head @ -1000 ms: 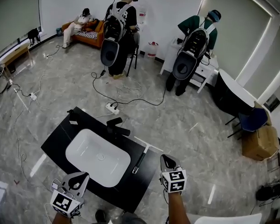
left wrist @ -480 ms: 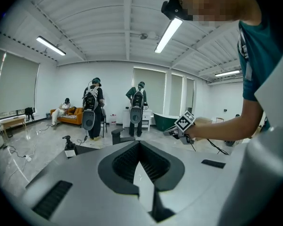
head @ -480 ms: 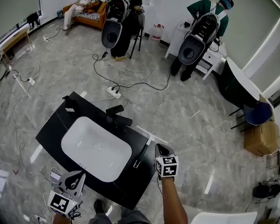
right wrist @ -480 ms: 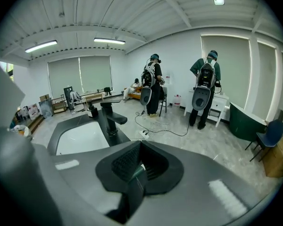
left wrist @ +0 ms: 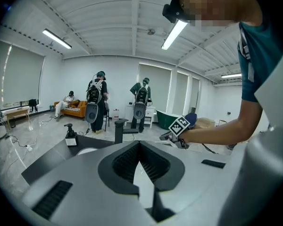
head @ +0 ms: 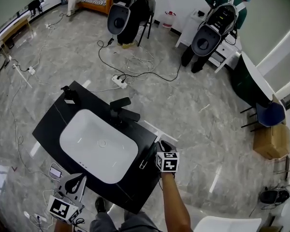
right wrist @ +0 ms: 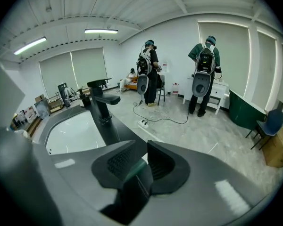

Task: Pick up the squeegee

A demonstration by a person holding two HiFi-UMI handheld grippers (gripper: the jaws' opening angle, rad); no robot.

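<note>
The squeegee (head: 146, 159) lies on the right end of the black countertop (head: 53, 124), black handle toward me, white blade at the far end. My right gripper (head: 158, 145) hangs right over the handle. Its jaws have just been opening and stand apart in the right gripper view (right wrist: 141, 149), with a dark handle-like shape (right wrist: 133, 180) low in the gap, not pinched. My left gripper (head: 79, 181) hangs off the counter's near corner, away from the squeegee. Its tips meet on nothing in the left gripper view (left wrist: 139, 145).
A white sink basin (head: 99, 144) fills the counter's middle, with a black faucet (head: 123, 111) behind it and a soap pump (head: 69, 94) at the far left corner. A power strip (head: 120, 80) and cables lie on the floor beyond. Two people with backpacks stand at the back.
My right gripper has come down from beside the counter's near right corner onto the squeegee handle. The left gripper has sunk lower at the near left.
</note>
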